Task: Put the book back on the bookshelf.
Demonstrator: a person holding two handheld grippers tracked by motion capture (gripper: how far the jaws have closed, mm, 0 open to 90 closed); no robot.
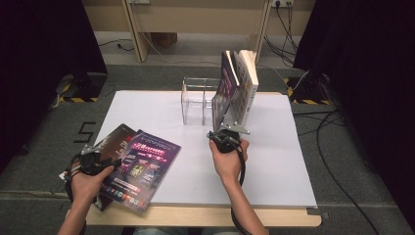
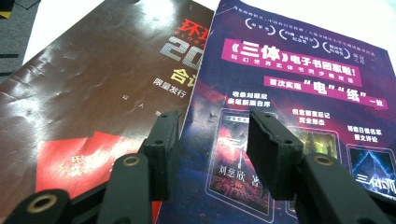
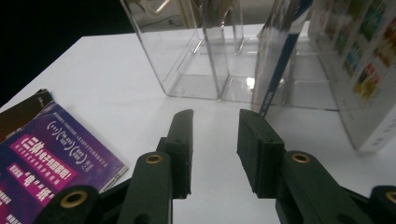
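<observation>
On white table [image 1: 274, 161], purple magazine [image 2: 289, 93] lies under L hand-held gripper [image 2: 212, 126], jaws apart.

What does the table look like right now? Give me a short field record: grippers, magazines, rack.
left gripper: open, over the flat magazines, nothing between the jaws
right gripper: open, empty, in front of the rack
purple glossy magazine: flat, near left of the white table, overlapping the brown one
dark brown glossy magazine: flat, partly under the purple one
clear plastic divider rack: far centre, left slots empty
two upright books: standing in the rack's right side, leaning
</observation>
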